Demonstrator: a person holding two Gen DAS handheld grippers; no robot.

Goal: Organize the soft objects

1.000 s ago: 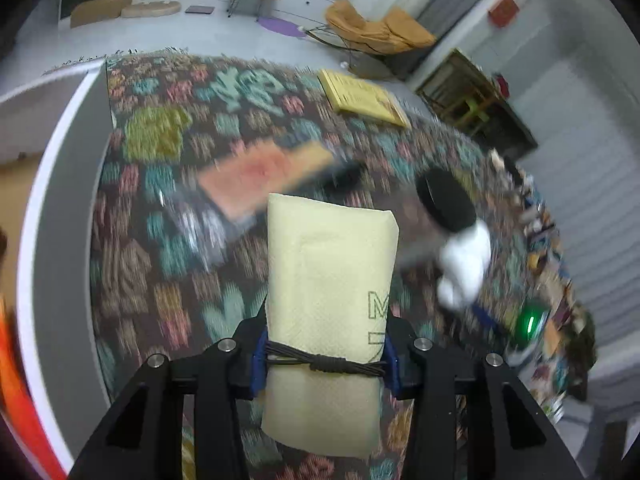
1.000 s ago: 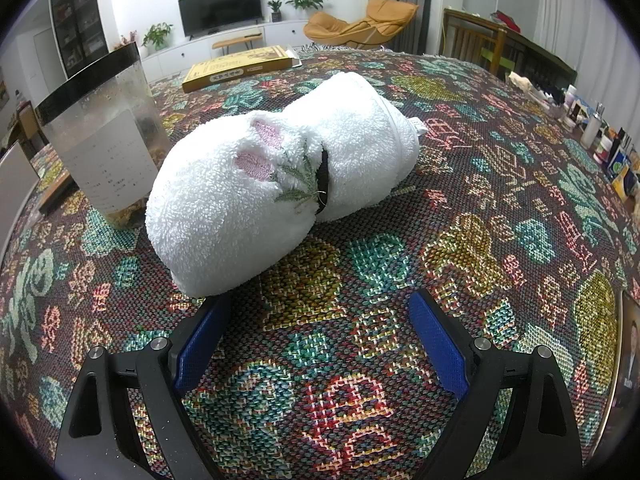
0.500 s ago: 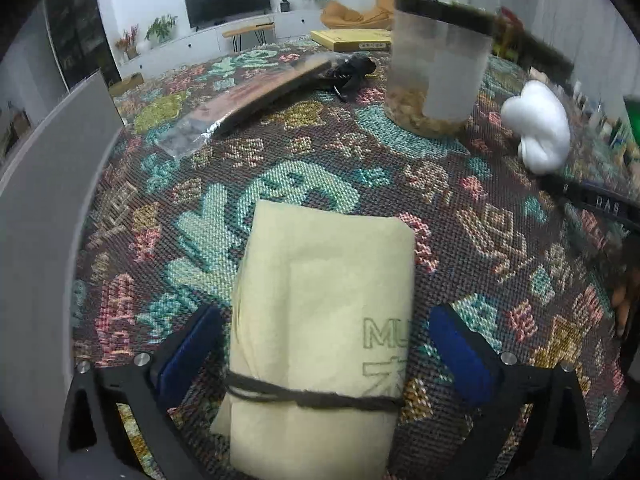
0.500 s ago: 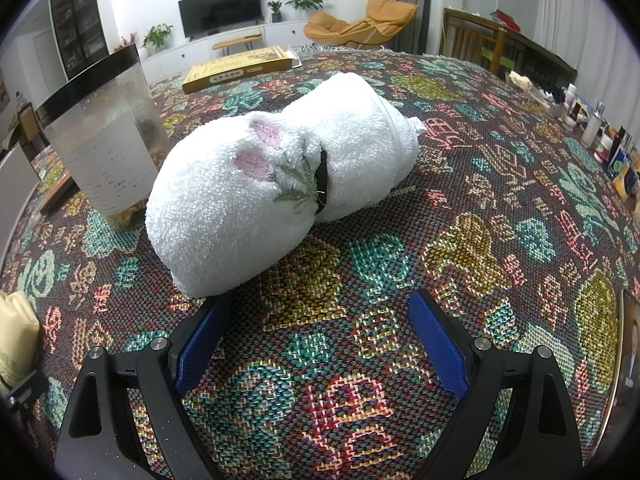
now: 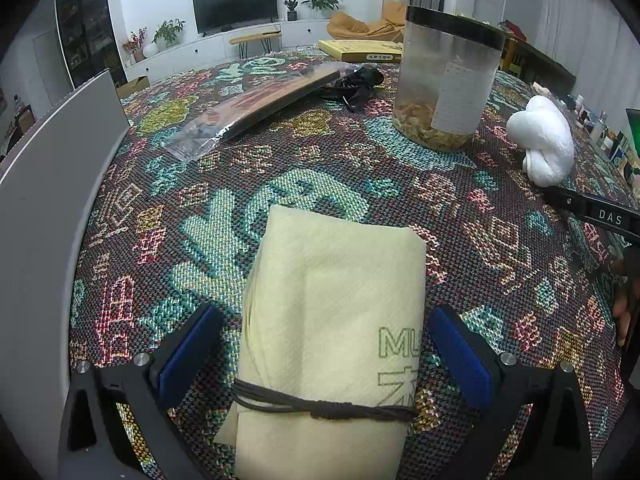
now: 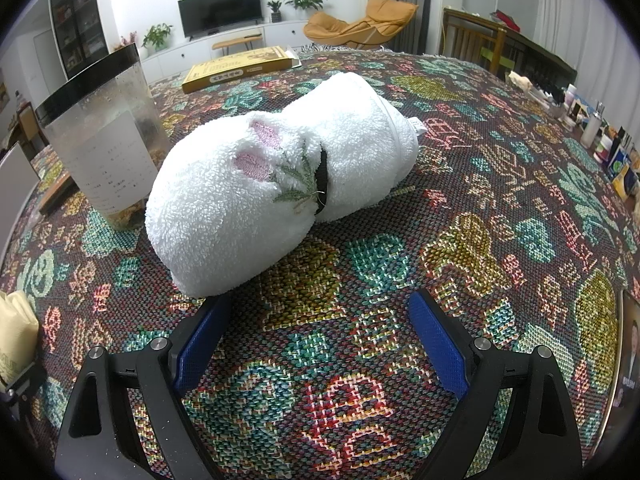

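A pale yellow folded cloth (image 5: 332, 280), tied with a black cord, lies flat on the patterned tablecloth (image 5: 224, 216). My left gripper (image 5: 324, 316) stands open around it, with its blue pads (image 5: 188, 352) a little clear of the cloth on both sides. A rolled white towel (image 6: 280, 176) with pink embroidered ears and a black band rests just beyond my right gripper (image 6: 320, 300), which is open with nothing between its fingers. That gripper's left fingertip is close to the towel's near end. The towel (image 5: 540, 144) also shows at the right of the left wrist view, and the yellow cloth (image 6: 16, 328) at the left edge of the right wrist view.
A clear jar with a black lid (image 5: 448, 80) stands between the two cloths. Behind it lie a plastic-wrapped flat package (image 5: 256, 108), a black bundle (image 5: 360, 84) and a yellow book (image 6: 240, 66). A grey panel (image 5: 52, 168) borders the table's left. Small bottles (image 6: 596, 128) crowd the right edge.
My left gripper came down with the yellow cloth, laid it on the tablecloth and opened off it; it has kept still since. The right gripper and white towel have not moved.
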